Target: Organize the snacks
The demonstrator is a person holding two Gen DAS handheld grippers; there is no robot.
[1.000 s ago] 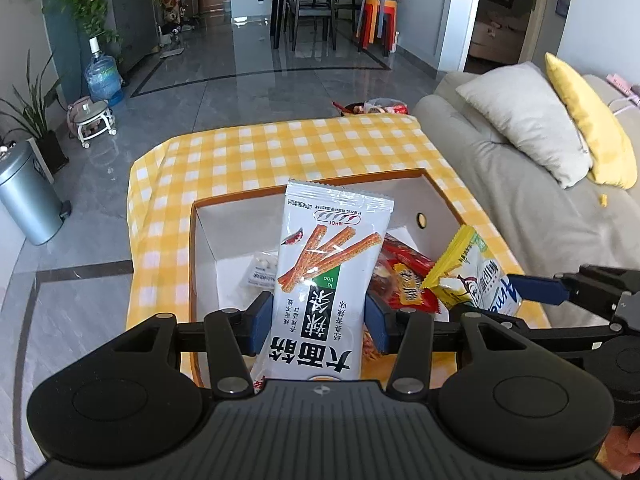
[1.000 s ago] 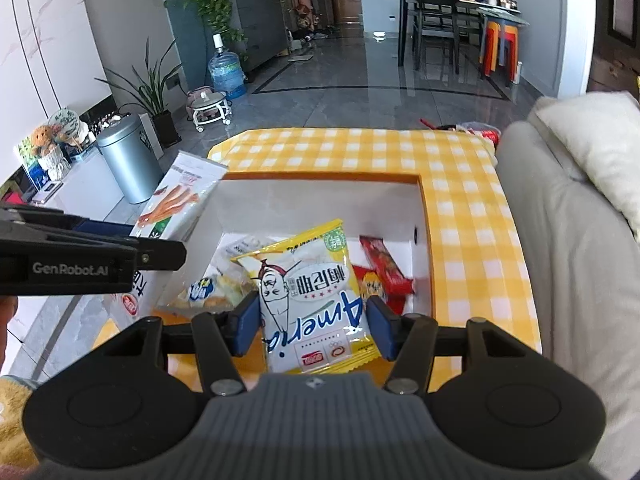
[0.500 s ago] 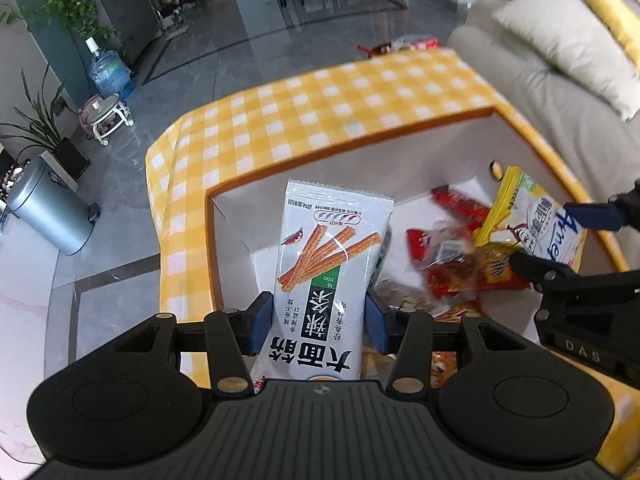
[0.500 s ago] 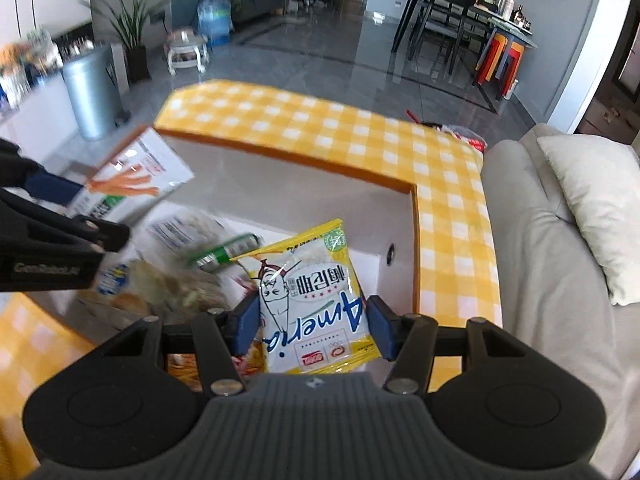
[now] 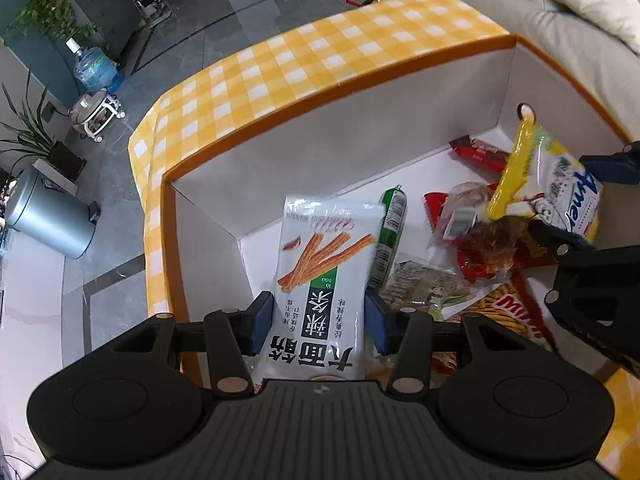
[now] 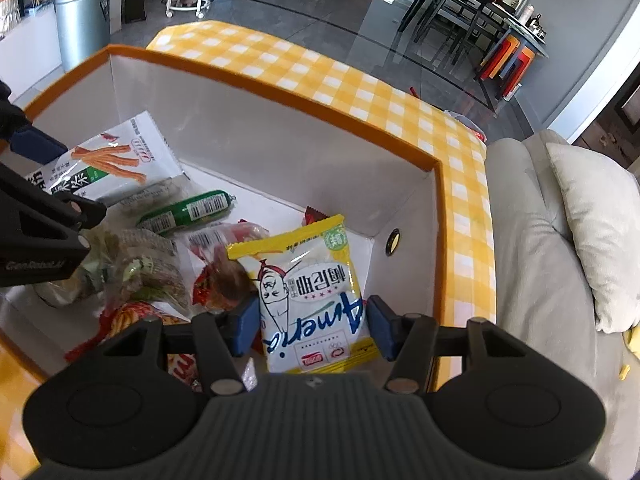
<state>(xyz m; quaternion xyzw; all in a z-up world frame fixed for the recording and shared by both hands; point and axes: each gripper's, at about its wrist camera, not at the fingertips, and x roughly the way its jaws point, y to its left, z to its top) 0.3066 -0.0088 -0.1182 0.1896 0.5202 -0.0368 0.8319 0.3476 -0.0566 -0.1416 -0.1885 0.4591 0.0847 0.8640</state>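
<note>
Step in hand, as judged: both packets are being brought down into the box for stowing; neither has been let go.

Left gripper [image 5: 318,322]: jaws about half open and closed onto the flanks of the white spicy-strip packet [image 5: 326,264], which stands upright between the blue pads. It hangs over the near left part of the box [image 5: 328,124], inside the left wall.

Right gripper [image 6: 312,326]: jaws likewise about half open, clamped on the yellow chip packet [image 6: 310,292], held upright. It sits over the right part of the box, near the right wall and its round finger hole [image 6: 393,241].

Next move, as judged: lower each packet to a bare patch of box floor, or onto the pile, then part the jaws. The left packet has free white floor just beyond it; the right packet has loose snacks just beside it on its left, so it wants setting towards the right wall.

Box contents, near to far: an orange-red patterned bag [image 5: 508,312] at the near edge; crinkled clear-wrapped snacks [image 6: 148,268] in the middle; a green sausage stick [image 6: 188,212] beyond them; a dark red bar [image 5: 478,152] by the far right corner.

Beyond the box: the yellow checked tablecloth [image 5: 320,52].
</note>
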